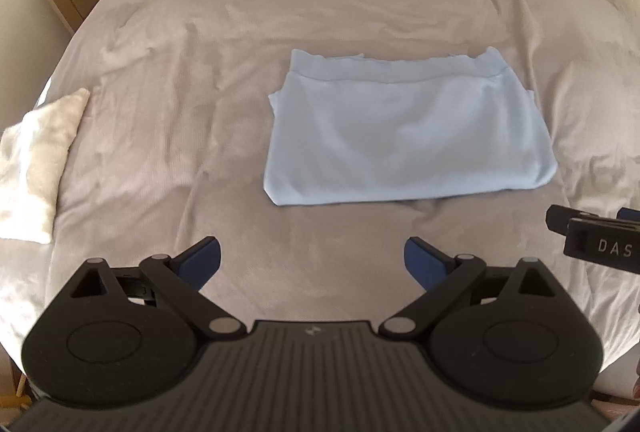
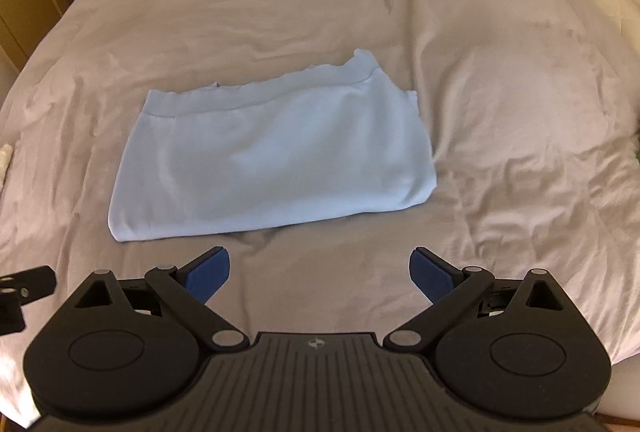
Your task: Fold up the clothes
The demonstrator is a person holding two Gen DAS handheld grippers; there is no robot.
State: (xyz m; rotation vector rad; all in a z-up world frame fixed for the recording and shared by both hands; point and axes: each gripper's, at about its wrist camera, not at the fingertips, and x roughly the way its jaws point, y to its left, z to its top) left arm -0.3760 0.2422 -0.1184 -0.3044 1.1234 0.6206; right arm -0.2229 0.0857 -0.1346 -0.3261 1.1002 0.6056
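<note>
Two grippers hang above the near part of a bed covered in a rumpled grey duvet [image 1: 320, 12], and neither touches anything. The left gripper [image 1: 312, 262] fills the bottom of its own view with its blue-padded fingers [image 1: 204, 264] spread wide, only bare bedding showing between them. The right gripper [image 2: 319, 270] stands the same way in its view, fingers far apart and holding nothing; part of its black body also pokes in at the right edge of the left view.

A light blue garment [image 1: 404, 132] lies flat on the duvet, folded into a rough rectangle. In the left view it sits right of centre, beyond the fingers and well apart from them; in the right view it sits left of centre [image 2: 272, 156]. Its long axis runs across the frame from left to right, tilting slightly in the right view so the right end sits higher. A ribbed band with a wavy raw edge runs along the far side, toward the top of the frame, while the smooth folded edge faces the grippers.

A pale, whitish cloth [image 1: 36, 160] lies at the left edge of the left view, well apart from the garment.
</note>
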